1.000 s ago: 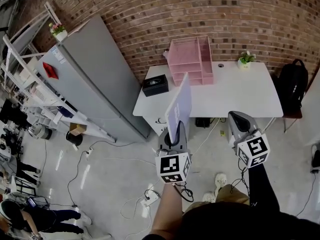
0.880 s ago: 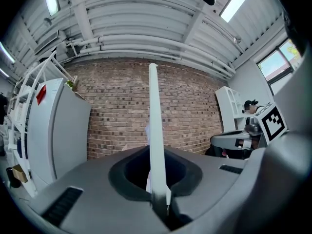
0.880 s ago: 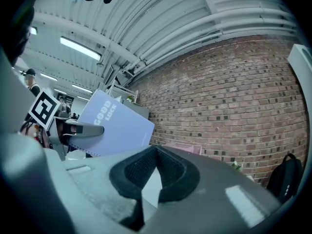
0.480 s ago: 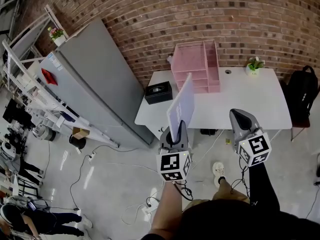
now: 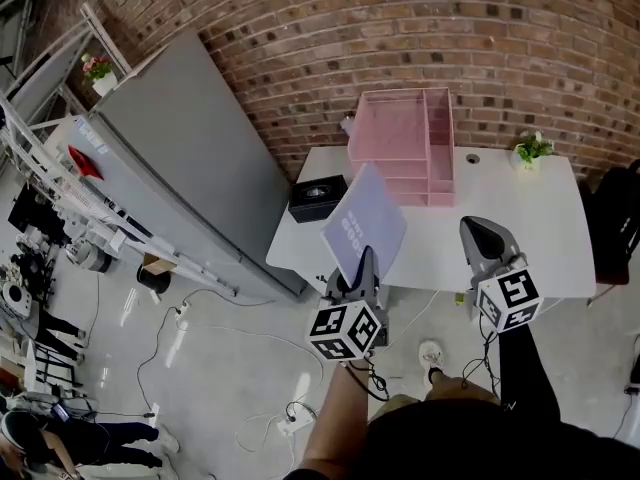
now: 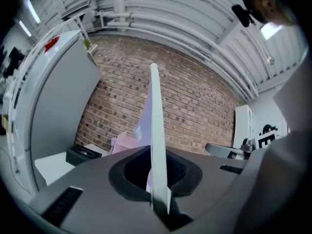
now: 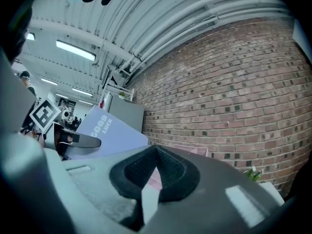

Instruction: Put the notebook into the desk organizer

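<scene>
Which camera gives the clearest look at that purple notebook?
The head view: the whole notebook shows, clamped in the left hand-held gripper. The left gripper view sees only its thin edge; the right gripper view catches part of its cover.

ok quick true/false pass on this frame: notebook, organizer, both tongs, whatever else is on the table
1. The left tongs are shut on the notebook. True.
2. The notebook is in the pink desk organizer. False: the left tongs hold it in the air, apart from the organizer.
3. The right tongs hold a pen. False: they are shut with nothing between them.
4. A black box sits on the table, left of the organizer. True.
5. The potted plant stands on the organizer. False: it stands on the table, right of the organizer.
</scene>
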Demonstrator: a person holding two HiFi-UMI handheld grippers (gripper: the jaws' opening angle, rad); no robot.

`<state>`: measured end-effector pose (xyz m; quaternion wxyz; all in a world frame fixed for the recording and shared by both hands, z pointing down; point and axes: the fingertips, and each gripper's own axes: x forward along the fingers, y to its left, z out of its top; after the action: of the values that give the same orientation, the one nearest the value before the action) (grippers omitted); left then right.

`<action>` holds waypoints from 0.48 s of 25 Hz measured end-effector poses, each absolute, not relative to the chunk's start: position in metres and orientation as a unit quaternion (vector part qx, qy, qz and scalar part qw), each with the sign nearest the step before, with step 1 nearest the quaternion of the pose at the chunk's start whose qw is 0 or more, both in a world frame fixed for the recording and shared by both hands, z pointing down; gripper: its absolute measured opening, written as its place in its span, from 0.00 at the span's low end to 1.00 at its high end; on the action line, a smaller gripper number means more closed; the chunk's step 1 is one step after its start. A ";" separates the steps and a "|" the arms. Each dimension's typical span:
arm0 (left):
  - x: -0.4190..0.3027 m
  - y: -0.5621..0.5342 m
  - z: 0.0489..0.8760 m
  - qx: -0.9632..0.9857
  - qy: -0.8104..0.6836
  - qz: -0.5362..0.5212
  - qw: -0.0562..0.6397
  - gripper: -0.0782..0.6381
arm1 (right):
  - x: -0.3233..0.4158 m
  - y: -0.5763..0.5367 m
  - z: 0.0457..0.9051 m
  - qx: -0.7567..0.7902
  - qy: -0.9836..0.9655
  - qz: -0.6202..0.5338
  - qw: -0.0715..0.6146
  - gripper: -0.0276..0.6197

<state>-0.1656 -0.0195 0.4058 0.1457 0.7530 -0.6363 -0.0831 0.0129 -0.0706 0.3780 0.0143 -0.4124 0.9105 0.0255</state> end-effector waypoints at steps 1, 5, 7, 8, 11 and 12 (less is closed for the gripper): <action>-0.168 -0.030 0.410 0.749 -0.631 -0.106 0.170 0.16 | 0.011 -0.082 0.379 -0.411 0.911 0.025 0.013 0.04; -0.179 -0.065 0.431 0.728 -0.604 -0.189 0.263 0.16 | 0.003 -0.121 0.384 -0.403 0.915 0.018 0.006 0.04; -0.184 -0.080 0.443 0.717 -0.587 -0.224 0.302 0.16 | 0.001 -0.137 0.388 -0.400 0.916 0.014 0.003 0.04; -0.185 -0.086 0.448 0.712 -0.576 -0.243 0.320 0.16 | 0.000 -0.145 0.390 -0.399 0.917 0.012 0.001 0.04; -0.187 -0.103 0.457 0.697 -0.538 -0.303 0.365 0.16 | -0.003 -0.165 0.398 -0.394 0.919 0.005 -0.004 0.04; -0.188 -0.107 0.460 0.693 -0.531 -0.314 0.374 0.16 | -0.005 -0.171 0.401 -0.391 0.920 0.002 -0.007 0.04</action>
<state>-0.1876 -0.1070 0.4603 0.3743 0.6926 -0.5308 -0.3138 -0.0046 -0.1707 0.4012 -0.0066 -0.3915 0.9202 0.0020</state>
